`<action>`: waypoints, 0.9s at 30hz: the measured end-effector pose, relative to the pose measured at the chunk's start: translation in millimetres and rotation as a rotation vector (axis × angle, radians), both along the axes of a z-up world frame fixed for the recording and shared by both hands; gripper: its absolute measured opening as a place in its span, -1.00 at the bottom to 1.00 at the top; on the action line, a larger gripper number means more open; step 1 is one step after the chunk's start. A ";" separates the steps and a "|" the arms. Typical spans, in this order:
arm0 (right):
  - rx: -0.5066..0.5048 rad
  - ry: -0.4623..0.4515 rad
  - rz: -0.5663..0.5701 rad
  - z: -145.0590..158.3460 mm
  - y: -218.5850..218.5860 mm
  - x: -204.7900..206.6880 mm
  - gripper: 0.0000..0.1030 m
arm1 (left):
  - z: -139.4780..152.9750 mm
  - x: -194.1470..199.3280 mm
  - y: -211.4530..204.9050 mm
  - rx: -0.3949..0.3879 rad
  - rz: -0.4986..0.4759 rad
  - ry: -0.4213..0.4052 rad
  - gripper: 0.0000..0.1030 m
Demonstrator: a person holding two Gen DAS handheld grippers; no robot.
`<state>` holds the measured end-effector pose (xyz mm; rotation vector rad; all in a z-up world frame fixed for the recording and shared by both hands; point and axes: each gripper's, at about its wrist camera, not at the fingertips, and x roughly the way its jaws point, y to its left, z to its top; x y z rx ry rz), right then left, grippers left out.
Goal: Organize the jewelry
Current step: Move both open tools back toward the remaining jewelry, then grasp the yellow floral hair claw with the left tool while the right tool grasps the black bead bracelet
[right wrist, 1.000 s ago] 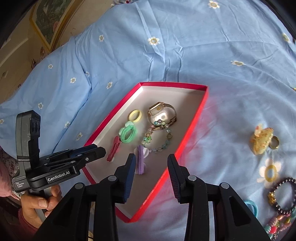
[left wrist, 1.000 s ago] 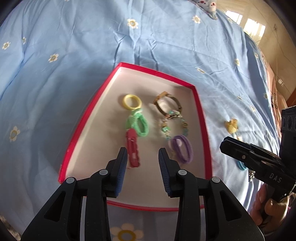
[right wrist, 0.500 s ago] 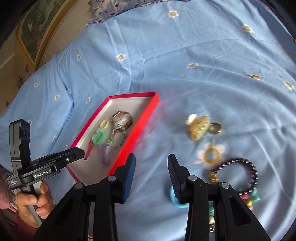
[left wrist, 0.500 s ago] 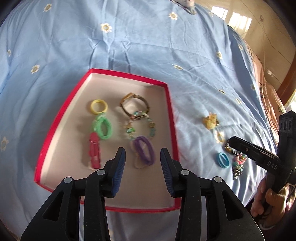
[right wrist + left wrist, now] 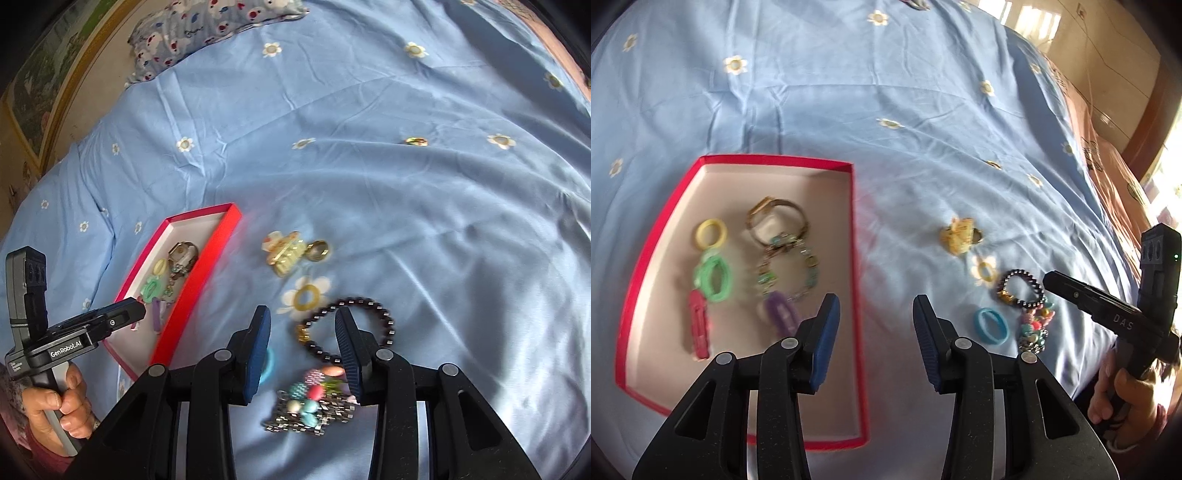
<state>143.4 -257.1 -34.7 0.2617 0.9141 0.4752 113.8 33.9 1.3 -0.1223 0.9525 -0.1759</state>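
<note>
A red box (image 5: 854, 236) with a pale floor lies on the blue bedspread; it also shows in the right wrist view (image 5: 218, 240). It holds a yellow ring (image 5: 710, 233), a green hair tie (image 5: 714, 277), a red clip (image 5: 699, 325), a watch (image 5: 777, 221), a beaded bracelet (image 5: 786, 273) and a purple hair tie (image 5: 781, 314). My left gripper (image 5: 875, 328) is open and empty over the box's right wall. My right gripper (image 5: 303, 350) is open and empty above a black bead bracelet (image 5: 369, 314), a colourful charm piece (image 5: 310, 406) and a blue hair tie (image 5: 267, 363).
A yellow hair claw (image 5: 286, 254) and a gold ring (image 5: 318, 249) lie on the bedspread to the right of the box. The same loose pieces show in the left wrist view, right of the box, around the blue hair tie (image 5: 991, 326). A patterned pillow (image 5: 207, 26) lies at the far edge.
Both grippers have swung right, away from over the box. The right gripper now hovers over the loose jewelry on the bedspread. Both stay open and empty.
</note>
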 end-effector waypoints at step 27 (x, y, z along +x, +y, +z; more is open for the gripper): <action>-0.136 0.058 0.005 -26.0 -10.8 21.0 -0.26 | -32.0 81.9 -79.7 -0.005 -0.173 0.062 0.00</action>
